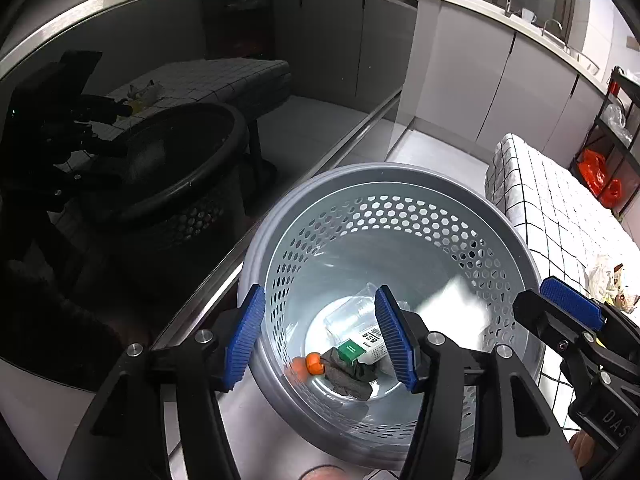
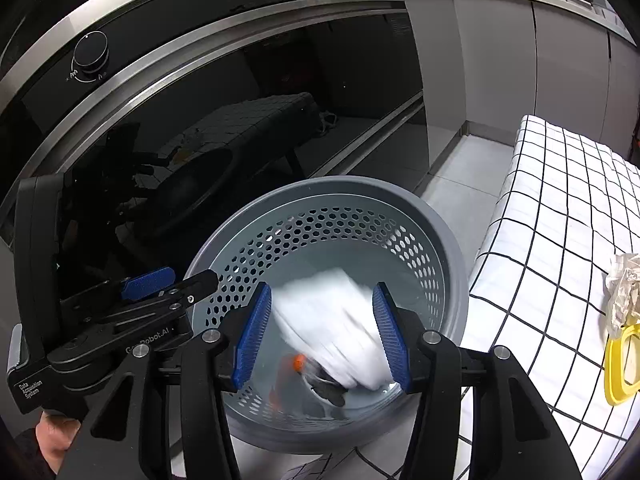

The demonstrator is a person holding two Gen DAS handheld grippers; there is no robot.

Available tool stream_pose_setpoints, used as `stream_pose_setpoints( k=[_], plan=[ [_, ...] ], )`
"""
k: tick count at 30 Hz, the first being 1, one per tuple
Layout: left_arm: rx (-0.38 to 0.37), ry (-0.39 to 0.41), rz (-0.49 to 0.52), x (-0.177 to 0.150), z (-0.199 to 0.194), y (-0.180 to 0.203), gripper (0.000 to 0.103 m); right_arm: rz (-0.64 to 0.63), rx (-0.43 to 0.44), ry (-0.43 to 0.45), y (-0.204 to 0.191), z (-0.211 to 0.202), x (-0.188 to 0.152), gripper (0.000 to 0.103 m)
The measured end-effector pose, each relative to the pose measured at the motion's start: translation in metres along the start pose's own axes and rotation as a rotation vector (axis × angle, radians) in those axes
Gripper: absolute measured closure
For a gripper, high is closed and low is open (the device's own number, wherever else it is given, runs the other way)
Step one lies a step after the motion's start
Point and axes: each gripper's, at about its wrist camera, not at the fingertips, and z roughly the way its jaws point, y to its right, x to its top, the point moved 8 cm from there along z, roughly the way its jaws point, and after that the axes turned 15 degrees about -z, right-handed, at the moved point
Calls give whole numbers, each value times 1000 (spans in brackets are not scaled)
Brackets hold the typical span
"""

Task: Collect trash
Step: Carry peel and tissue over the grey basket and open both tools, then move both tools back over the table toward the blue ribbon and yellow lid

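Drop step: white tissue wad (image 2: pixel 332 328) blurred, falling into the grey perforated bin (image 2: pixel 448 232) between my right gripper (image 2: pixel 322 334) fingers, spread wide. Left gripper (image 1: pixel 320 336) also agape, empty. Next: crumpled wrapper (image 2: pixel 624 280) on the checked tablecloth (image 2: pixel 560 208)

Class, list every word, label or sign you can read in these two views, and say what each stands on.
"Data Acquisition System": black left gripper body.
"Gen Robot.AI", partly hidden: same gripper's arm.
"DAS": black right gripper body.
Dial symbols on the black round oven knob: too small.
Print on the white and green carton in the grey perforated plastic bin: blurred.
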Motion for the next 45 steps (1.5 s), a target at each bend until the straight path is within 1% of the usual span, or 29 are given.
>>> stream_pose_setpoints(
  k=[26,38,45],
  plan=[
    [-8,11,16,-1,-7,9,44,9,-10,7,2,-10,-4,52],
    [-29,19,30,-5,-15,20,43,26,-59,12,15,-32,-14,52],
    [-43,20,57,-11,-19,35,43,52,-102,8,28,-55,-32,52]
  ],
)
